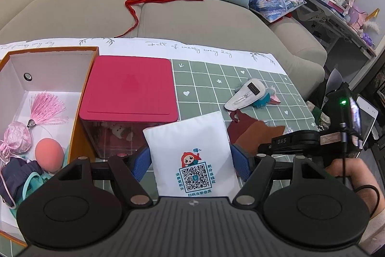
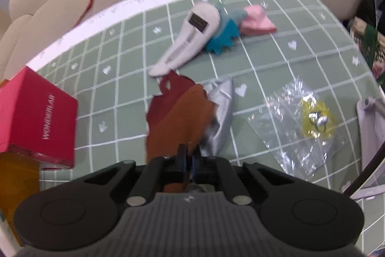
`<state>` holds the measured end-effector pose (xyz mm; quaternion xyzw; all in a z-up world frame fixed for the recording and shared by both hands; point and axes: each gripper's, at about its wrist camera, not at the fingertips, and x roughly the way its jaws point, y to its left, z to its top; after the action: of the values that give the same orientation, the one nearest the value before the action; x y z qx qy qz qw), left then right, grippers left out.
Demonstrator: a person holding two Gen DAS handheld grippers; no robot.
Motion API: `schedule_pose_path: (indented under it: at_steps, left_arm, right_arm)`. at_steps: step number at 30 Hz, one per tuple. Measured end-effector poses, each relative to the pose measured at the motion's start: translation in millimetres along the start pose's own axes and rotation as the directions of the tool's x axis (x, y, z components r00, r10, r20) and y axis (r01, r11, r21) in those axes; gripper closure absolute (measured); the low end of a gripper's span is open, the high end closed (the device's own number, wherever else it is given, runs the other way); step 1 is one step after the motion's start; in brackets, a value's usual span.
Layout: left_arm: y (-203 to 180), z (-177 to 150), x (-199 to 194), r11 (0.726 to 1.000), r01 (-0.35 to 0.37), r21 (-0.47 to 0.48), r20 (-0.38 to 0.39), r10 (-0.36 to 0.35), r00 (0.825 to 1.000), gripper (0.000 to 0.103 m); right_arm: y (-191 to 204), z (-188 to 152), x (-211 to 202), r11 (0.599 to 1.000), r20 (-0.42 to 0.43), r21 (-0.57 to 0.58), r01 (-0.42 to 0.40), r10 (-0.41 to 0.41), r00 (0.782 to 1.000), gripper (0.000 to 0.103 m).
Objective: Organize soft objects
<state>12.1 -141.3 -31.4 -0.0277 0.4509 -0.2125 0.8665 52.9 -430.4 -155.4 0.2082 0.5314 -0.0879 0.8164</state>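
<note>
Right gripper [image 2: 190, 160] pinched on brown felt piece [image 2: 182, 117], dark red felt piece [image 2: 166, 98] beneath, grey hair clip [image 2: 190, 40], pink box [image 2: 36, 117], green grid tablecloth [image 2: 276, 69]

Black claw [image 1: 190, 160], blue pads [image 1: 139, 164]

I see the open box [image 1: 50, 52] at the tablecloth's [image 1: 240, 64] left edge, the lidded container [image 1: 128, 86] just right of it. The small pillow [image 1: 190, 151] stands before the container, near the front edge. The felt pieces [image 2: 178, 112] lie right of it, the hair clip [image 2: 190, 40] behind them, the plastic bag [image 2: 303, 127] toward the right edge.
</note>
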Motion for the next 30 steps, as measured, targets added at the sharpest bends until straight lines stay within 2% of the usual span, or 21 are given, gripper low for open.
schedule_pose_path:
  at_steps: [6,12,18,20,23,26,30]
  left_arm:
    - [0.3,1.4,-1.5,1.000,-0.013,0.009,0.000,0.013,1.000,0.022]
    - [-1.4,7.7,-2.8,0.998,-0.054,0.037,-0.002,0.055,0.999,0.022]
    - [-6.9,25.1,-9.6,0.996,-0.051,0.073,0.023,0.049,0.999,0.022]
    - [-4.9,35.0,-12.0,0.998,-0.034,0.046,0.022,0.033,0.999,0.022]
    - [-0.8,50.8,-19.3,1.000,-0.009,0.004,0.031,0.009,0.999,0.022]
    - [2.8,65.4,-33.1,0.999,-0.029,0.018,0.054,0.028,0.998,0.022]
    - [23.9,81.1,-59.5,0.999,-0.043,0.018,0.094,0.042,0.995,0.022]
  right_arm:
    - [19.2,4.0,-27.7,0.998,0.053,-0.063,-0.005,0.009,0.999,0.102]
    - [46.5,4.3,-50.0,0.989,0.113,-0.143,0.042,-0.026,0.993,0.103]
    - [67.2,12.6,-74.9,0.983,0.173,-0.177,0.055,-0.024,0.985,0.103]
    - [74.4,18.4,-87.0,0.983,0.201,-0.174,0.052,-0.017,0.979,0.102]
    - [89.7,31.1,-111.4,0.987,0.245,-0.159,0.031,0.009,0.969,0.103]
    - [111.1,39.1,-138.1,0.988,0.295,-0.156,-0.008,0.054,0.954,0.103]
    - [154.8,37.6,-177.4,0.970,0.375,-0.222,-0.104,0.183,0.909,0.102]
